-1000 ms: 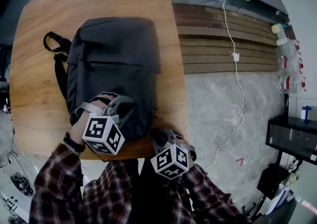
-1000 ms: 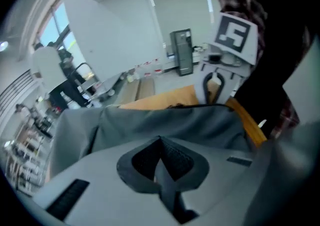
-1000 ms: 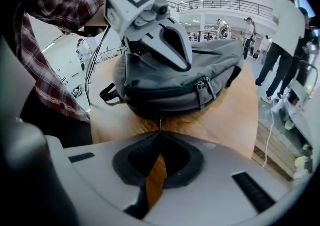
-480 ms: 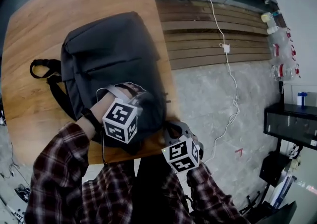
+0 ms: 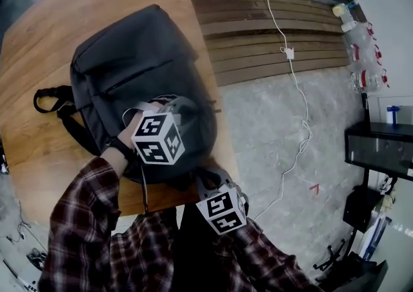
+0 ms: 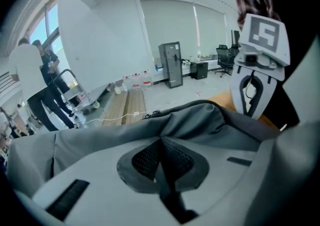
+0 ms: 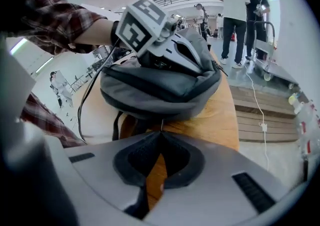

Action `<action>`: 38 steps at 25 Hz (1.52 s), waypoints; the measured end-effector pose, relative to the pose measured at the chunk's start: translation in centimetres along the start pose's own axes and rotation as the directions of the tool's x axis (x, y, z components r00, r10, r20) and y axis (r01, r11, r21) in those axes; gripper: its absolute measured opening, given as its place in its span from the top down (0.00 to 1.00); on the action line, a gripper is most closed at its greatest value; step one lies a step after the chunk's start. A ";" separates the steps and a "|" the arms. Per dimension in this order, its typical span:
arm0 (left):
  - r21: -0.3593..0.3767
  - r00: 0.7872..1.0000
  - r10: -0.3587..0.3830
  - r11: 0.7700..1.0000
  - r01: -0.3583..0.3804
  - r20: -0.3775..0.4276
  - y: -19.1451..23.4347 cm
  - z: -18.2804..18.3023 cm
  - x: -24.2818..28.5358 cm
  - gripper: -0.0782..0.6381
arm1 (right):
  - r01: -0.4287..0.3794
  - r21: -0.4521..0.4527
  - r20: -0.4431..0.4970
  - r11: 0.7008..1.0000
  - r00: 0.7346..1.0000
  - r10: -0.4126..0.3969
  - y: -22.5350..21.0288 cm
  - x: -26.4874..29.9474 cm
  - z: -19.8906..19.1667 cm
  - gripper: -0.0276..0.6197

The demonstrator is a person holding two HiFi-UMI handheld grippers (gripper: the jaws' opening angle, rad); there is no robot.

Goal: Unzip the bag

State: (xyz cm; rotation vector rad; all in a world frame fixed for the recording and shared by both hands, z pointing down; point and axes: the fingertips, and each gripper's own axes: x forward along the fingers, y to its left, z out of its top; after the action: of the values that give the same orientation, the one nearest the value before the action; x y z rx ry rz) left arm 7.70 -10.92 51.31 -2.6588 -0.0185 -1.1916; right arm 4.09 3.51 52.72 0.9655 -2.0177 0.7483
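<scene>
Between the right gripper's (image 7: 161,132) closed jaws sits what looks like a thin zip pull (image 7: 161,123), at the near end of the grey bag (image 5: 135,71). The left gripper (image 6: 160,141) is clenched too, with nothing seen in it, and rests on the bag's upper face. If that hold-down slips, the bag would likely drag along rather than unzip, and the slim pull could slide out. The bag lies on a wooden table (image 5: 39,148). Beyond are a stone floor (image 5: 271,129), a white cable (image 5: 298,97) and people (image 7: 239,10) standing.
</scene>
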 end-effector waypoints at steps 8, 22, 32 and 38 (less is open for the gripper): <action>-0.361 0.958 0.253 0.888 -0.285 -0.136 4.7 -8.6 -6.1 0.88 | 0.006 -0.153 0.061 0.988 0.998 0.003 0.3 1.4 4.7 0.94; -0.724 0.719 0.507 0.239 -0.647 -0.475 3.1 -18.1 -14.7 0.88 | 0.045 -0.418 0.047 0.907 0.998 -0.028 -2.7 6.5 11.9 0.94; -0.640 0.918 0.347 0.664 -0.387 -0.195 -0.4 -12.3 -13.7 0.88 | 0.055 -0.459 0.048 0.887 0.998 -0.037 -3.4 6.6 12.9 0.94; -0.216 0.968 0.170 0.954 -0.209 -0.186 -3.6 -8.8 -11.3 0.88 | 0.072 -0.479 0.047 0.875 0.997 -0.056 -4.3 7.0 13.9 0.94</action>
State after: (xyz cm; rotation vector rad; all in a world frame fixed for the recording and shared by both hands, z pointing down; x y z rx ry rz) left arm -6.70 -8.36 49.36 -2.6676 0.4222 -1.4212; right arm -0.58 -11.90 51.77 0.7444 -2.0471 0.1709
